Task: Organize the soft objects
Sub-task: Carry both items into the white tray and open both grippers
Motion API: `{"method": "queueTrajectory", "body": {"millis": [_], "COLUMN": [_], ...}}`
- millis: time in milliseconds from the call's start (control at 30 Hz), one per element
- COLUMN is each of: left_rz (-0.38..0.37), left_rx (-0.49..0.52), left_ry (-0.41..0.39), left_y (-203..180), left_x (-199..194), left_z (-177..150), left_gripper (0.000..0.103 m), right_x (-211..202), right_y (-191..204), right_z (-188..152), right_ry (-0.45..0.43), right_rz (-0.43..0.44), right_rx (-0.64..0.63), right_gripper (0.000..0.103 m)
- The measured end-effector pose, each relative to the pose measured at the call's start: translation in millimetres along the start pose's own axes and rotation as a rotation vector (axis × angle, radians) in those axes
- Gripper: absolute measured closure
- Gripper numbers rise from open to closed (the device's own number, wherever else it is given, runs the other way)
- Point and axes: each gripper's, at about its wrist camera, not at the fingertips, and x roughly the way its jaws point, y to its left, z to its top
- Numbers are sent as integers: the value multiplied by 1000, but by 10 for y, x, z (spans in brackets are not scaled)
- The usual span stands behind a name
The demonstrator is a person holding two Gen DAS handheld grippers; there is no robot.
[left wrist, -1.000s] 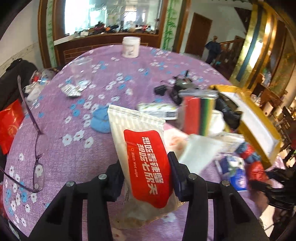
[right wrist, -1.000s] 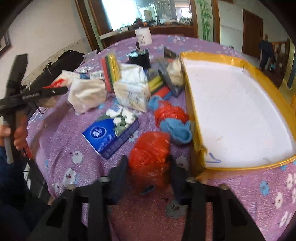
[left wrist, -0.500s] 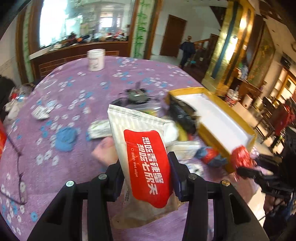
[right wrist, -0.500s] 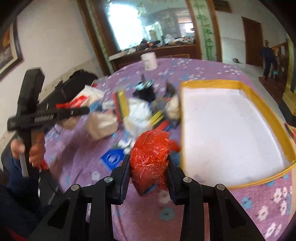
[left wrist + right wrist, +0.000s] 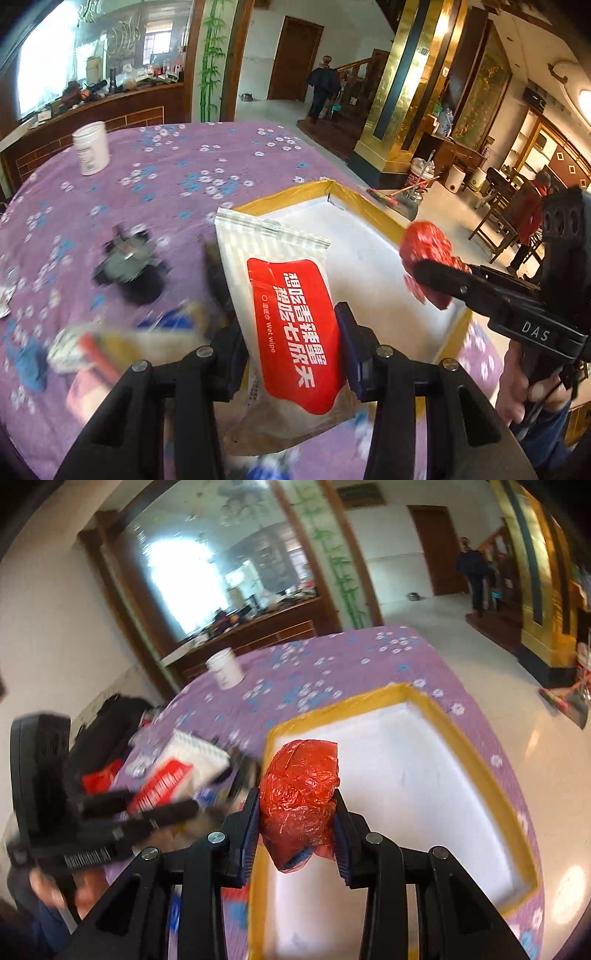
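Both items look light and yielding. The wet-wipe pack [image 5: 284,317] is a flat, slick pouch, white with a red label, likely to slide unless pinched across its lower half, as the left tool [image 5: 291,354] does now, jaws partly closed on it. The red plastic bag [image 5: 299,797], crumpled and springy, sits squeezed between the nearly shut jaws of the right tool [image 5: 297,830]. Both hang over the yellow-rimmed white tray [image 5: 476,760], which lies at three o'clock on the purple flowered counter [image 5: 177,177].
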Motion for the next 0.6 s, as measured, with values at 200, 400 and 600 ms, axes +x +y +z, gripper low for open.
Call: {"method": "queueTrajectory", "body": {"millis": [200, 400, 600], "left_rz": [3, 44, 56], "left_rx": [-56, -94, -47], "left_ry": [77, 134, 121], "left_y": [-101, -28, -91], "left_x": [768, 1212, 1259], "left_z": [474, 479, 430], "left_gripper": [60, 60, 60], "right_x": [578, 1116, 1240], "right_y": [-295, -640, -720], "right_z": [613, 592, 510], "right_ry": [27, 138, 166], "right_rz": [-97, -137, -179], "right_rx": [76, 152, 129], "right_gripper": [65, 65, 65]}}
